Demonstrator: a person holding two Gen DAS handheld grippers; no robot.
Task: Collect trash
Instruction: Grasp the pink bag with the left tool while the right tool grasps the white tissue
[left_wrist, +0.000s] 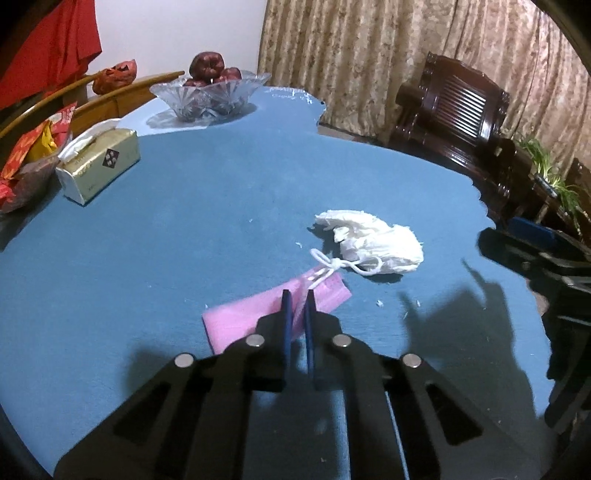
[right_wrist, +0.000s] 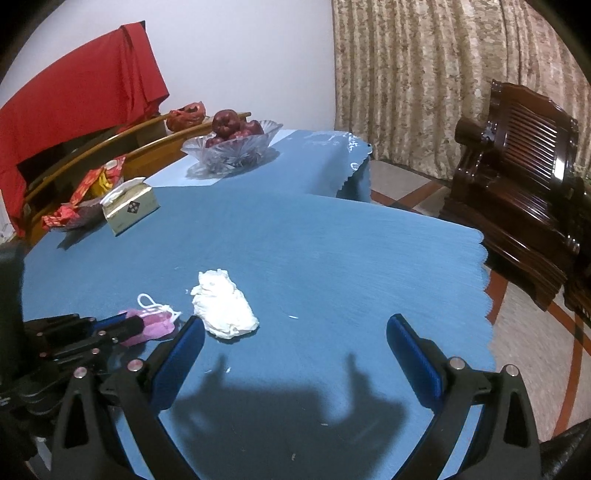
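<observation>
Your left gripper is clamped on the pink pleated face mask, which lies flat on the blue tablecloth with its white ear loop trailing toward the crumpled white tissue wad. Your right gripper hangs spread wide and empty, the wad just beyond its left finger.

**Count of things on the blue-clothed bench**

One pink face mask with one white ear loop showing. One crumpled white tissue wad just beside it. One tissue box near the far left edge. One glass fruit bowl toward the far corner, holding at least three red apples. One dish of red-wrapped sweets at the left edge.
</observation>
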